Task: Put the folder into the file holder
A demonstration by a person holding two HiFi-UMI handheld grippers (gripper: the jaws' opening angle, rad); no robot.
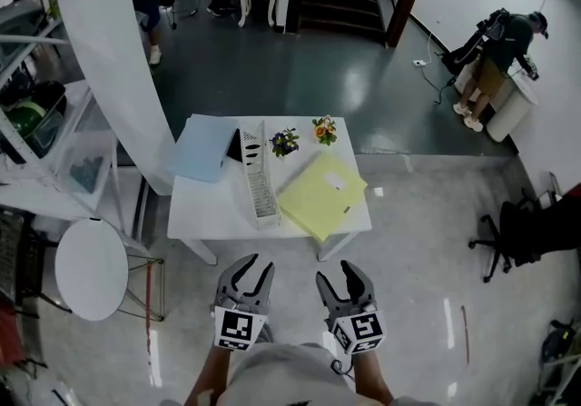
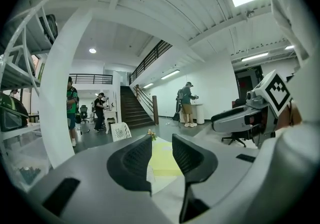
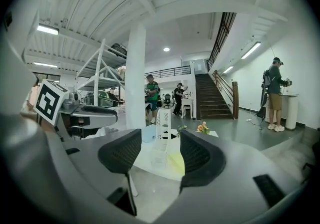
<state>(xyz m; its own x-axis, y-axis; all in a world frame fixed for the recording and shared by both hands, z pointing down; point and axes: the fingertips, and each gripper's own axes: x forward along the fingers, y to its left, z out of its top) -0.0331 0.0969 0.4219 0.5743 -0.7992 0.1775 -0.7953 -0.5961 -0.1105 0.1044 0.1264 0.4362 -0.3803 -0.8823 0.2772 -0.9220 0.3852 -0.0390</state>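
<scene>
A yellow folder (image 1: 322, 195) lies flat on the right half of a small white table (image 1: 209, 213). A white slatted file holder (image 1: 259, 179) stands at the table's middle, and a blue folder (image 1: 201, 159) lies to its left. My left gripper (image 1: 247, 279) and right gripper (image 1: 345, 282) hover side by side in front of the table's near edge, well short of it. Both are open and hold nothing. The left gripper view shows the yellow folder (image 2: 164, 160) in the distance between the jaws. The right gripper view shows the file holder (image 3: 162, 125) and yellow folder (image 3: 175, 164) ahead.
Two small flower pots (image 1: 284, 141) (image 1: 324, 129) stand at the table's far edge. A thick white pillar (image 1: 109, 50) rises at the table's left, with a round white stool (image 1: 91, 268) and a shelf rack beside it. An office chair (image 1: 513, 232) stands to the right. People stand in the background.
</scene>
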